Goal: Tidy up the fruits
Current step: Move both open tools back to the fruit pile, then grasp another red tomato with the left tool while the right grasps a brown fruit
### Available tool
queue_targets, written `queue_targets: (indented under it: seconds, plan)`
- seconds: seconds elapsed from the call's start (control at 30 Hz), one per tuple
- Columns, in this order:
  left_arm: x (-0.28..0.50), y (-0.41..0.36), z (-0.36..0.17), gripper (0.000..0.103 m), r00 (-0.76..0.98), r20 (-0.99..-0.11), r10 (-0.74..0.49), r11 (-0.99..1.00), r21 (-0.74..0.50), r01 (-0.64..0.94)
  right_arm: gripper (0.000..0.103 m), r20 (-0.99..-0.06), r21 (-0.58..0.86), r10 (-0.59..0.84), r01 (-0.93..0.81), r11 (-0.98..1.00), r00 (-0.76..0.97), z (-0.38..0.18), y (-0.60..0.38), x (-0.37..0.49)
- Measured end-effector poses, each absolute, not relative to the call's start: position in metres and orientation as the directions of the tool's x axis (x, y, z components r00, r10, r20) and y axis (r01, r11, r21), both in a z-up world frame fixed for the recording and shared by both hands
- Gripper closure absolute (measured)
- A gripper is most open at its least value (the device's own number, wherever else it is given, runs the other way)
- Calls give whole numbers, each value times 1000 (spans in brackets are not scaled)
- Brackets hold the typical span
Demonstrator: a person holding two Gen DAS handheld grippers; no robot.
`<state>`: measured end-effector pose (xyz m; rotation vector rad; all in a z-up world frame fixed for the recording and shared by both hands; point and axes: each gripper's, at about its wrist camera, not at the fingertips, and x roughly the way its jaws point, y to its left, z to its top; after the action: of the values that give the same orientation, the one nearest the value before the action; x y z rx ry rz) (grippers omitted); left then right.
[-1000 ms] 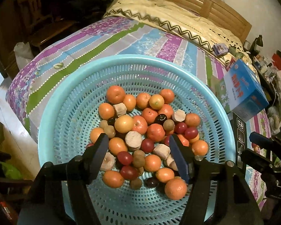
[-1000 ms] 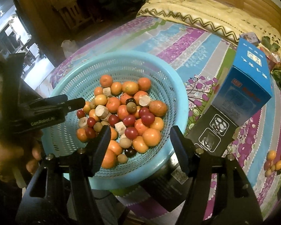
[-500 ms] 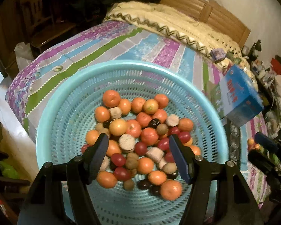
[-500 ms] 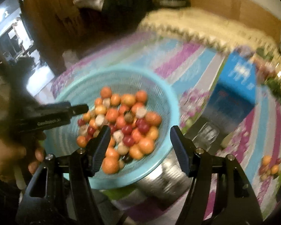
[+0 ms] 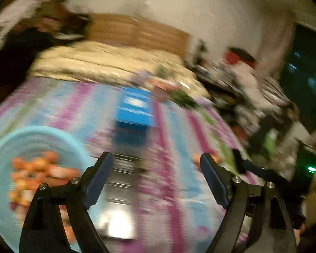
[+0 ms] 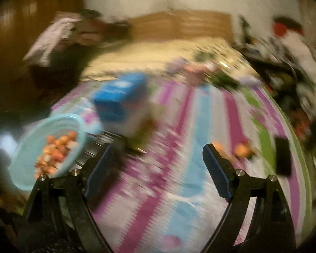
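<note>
While both wrist views are smeared with motion blur, your left gripper point(image 5: 155, 177) reads clearly: jaws spread wide, nothing between them, only striped bedspread point(image 5: 174, 189) showing in the gap. Your right gripper point(image 6: 155, 168) is the same, jaws wide apart and holding nothing, bedspread point(image 6: 179, 179) under it.

Fruit location: the main pile of fruits point(image 5: 38, 175) sits in the light blue basket point(image 5: 2, 147), at about 9 o'clock in the left wrist view, partly behind your left gripper's left finger. In the right wrist view the basket point(image 6: 29, 143) is also at about 9 o'clock, near the edge, with the fruits point(image 6: 54, 156) heaped inside it. Individual pieces too blurred to count or name; orange and pale tones only.

A blue box point(image 5: 134, 109) stands on the bedspread at roughly 12 o'clock from the left gripper, just beside the basket's far side. In the right wrist view the box point(image 6: 120, 99) is at about 11 o'clock, next to the basket.

A few loose orange fruits point(image 6: 240, 149) lie on the bedspread at about 2 o'clock from the right gripper, well apart from the basket. In the left wrist view an orange blur point(image 5: 214, 158) shows just behind the right finger; can't tell what it is exactly.

Wooden headboard point(image 6: 179, 23) and cream blanket point(image 5: 99, 61) at the far end.
</note>
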<state>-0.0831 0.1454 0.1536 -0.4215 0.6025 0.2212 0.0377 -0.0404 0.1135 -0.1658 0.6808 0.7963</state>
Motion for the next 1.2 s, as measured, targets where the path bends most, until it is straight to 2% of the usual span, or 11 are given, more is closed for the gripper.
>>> queue_targets:
  seconds: [0.1, 0.23, 0.27, 0.33, 0.4, 0.5, 0.83, 0.9, 1.0, 1.03, 1.2]
  plan:
    - [-34, 107, 125, 17, 778, -626, -61, 902, -368, -225, 16, -674, 125, 526, -622, 773, 518, 88, -92, 64]
    - [37, 70, 58, 20, 687, -715, -129, 930, -327, -166, 21, -726, 140, 459, -544, 828, 512, 63, -141, 87]
    - [62, 66, 33, 24, 655, -734, -179, 915, -368, -163, 24, -740, 149, 447, -525, 838, 503, 56, -151, 93]
    - [91, 58, 1, 45, 618, -749, -238, 886, -428, -178, 26, -759, 185, 440, -489, 853, 479, 42, -163, 109]
    - [125, 55, -30, 52, 593, -757, -275, 856, -474, -207, 28, -769, 212, 438, -461, 862, 466, 32, -173, 117]
    - [155, 48, -58, 59, 584, -763, -277, 861, -467, -202, 29, -775, 244, 443, -433, 868, 451, 21, -182, 127]
    - [183, 49, -65, 62, 606, -750, -266, 862, -466, -198, 30, -770, 280, 489, -471, 837, 410, 3, -166, 161]
    - [185, 45, -66, 68, 613, -745, -264, 867, -461, -186, 30, -762, 286, 501, -480, 829, 411, 4, -161, 163]
    - [184, 41, -65, 72, 625, -739, -254, 880, -444, -168, 30, -752, 292, 515, -493, 820, 411, 4, -155, 166]
    - [184, 40, -65, 78, 625, -740, -250, 883, -439, -167, 31, -749, 290, 519, -500, 816, 412, 4, -152, 167]
    - [164, 51, -56, 78, 641, -736, -217, 891, -417, -177, 38, -745, 278, 533, -540, 794, 401, -2, -136, 172]
